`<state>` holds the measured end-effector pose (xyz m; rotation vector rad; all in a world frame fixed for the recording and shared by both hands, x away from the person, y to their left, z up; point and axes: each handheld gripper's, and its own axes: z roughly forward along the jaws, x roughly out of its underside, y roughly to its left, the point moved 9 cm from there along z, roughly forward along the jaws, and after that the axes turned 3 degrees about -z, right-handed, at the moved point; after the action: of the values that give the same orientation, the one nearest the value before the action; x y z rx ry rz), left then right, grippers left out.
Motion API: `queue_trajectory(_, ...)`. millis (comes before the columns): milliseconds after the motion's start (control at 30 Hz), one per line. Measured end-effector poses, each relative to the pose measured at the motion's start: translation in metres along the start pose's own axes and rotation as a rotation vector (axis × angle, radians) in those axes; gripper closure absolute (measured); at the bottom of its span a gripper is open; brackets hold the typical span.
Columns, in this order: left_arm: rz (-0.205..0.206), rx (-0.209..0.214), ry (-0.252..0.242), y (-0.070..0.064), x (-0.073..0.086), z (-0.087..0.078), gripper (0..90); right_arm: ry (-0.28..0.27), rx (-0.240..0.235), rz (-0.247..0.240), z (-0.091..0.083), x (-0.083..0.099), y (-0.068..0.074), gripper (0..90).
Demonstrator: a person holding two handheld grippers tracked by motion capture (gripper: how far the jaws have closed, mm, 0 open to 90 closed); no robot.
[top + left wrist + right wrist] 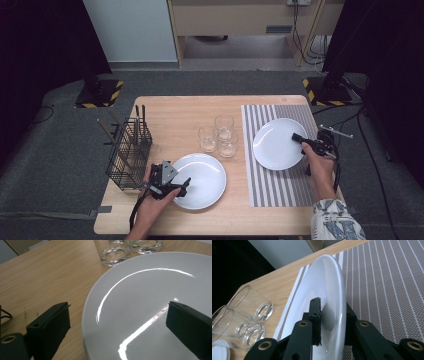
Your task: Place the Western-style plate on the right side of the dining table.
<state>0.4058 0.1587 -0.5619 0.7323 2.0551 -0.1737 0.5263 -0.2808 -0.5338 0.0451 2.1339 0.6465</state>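
Right gripper pinches the far plate by its rim — apparently thinly, so it could slip; left gripper gapes wide astride the near plate.

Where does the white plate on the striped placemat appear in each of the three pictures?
High view: the plate on the placemat lies right of centre, the right gripper closed on its right rim.
Left gripper view: not this plate; another one is there.
Right gripper view: plate in the centre, rim between the jaws.
Shared landmark: the glasses.
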Motion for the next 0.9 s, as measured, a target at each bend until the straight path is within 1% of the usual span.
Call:
queue_trajectory(33,0.0,0.0,0.0,0.0,0.0,0.0,4.6,0.001,0.006,-0.009,-0.001,0.0,-0.002,75.5)
queue_trajectory(100,0.003,-0.003,0.003,0.0,0.001,0.0,4.7,0.006,0.005,-0.011,-0.003,0.002,-0.005,75.2)
queue_trajectory(133,0.003,-0.003,0.003,0.0,0.001,0.0,4.7,0.006,0.005,-0.011,-0.003,0.002,-0.005,75.2)
queue_trajectory(167,-0.001,-0.01,0.0,0.002,0.0,0.0,4.8,0.009,0.003,-0.021,-0.003,0.003,-0.006,75.1)
queue_trajectory(233,-0.01,-0.01,-0.003,0.003,0.0,0.0,4.9,0.012,-0.01,-0.026,-0.004,0.003,-0.005,75.4)
queue_trajectory(300,-0.009,-0.009,-0.002,0.003,0.001,-0.001,4.9,0.014,-0.007,-0.041,-0.004,0.003,-0.006,75.0)
queue_trajectory(400,-0.001,-0.005,0.001,0.001,0.001,-0.001,4.9,0.02,0.001,-0.047,-0.004,0.005,-0.008,73.5)
queue_trajectory(500,0.006,-0.001,-0.001,-0.001,0.0,-0.001,5.0,0.021,0.008,-0.039,-0.003,0.008,-0.012,72.6)
queue_trajectory(567,0.009,-0.001,-0.01,-0.002,-0.001,-0.001,5.5,0.022,0.002,-0.034,-0.003,0.011,-0.014,72.0)
queue_trajectory(700,0.011,-0.002,-0.007,-0.003,-0.001,-0.001,5.4,0.027,0.001,-0.02,-0.001,0.015,-0.02,70.4)
queue_trajectory(900,0.01,0.001,-0.006,-0.003,-0.001,-0.001,5.4,0.052,-0.003,-0.001,0.003,0.018,-0.028,69.0)
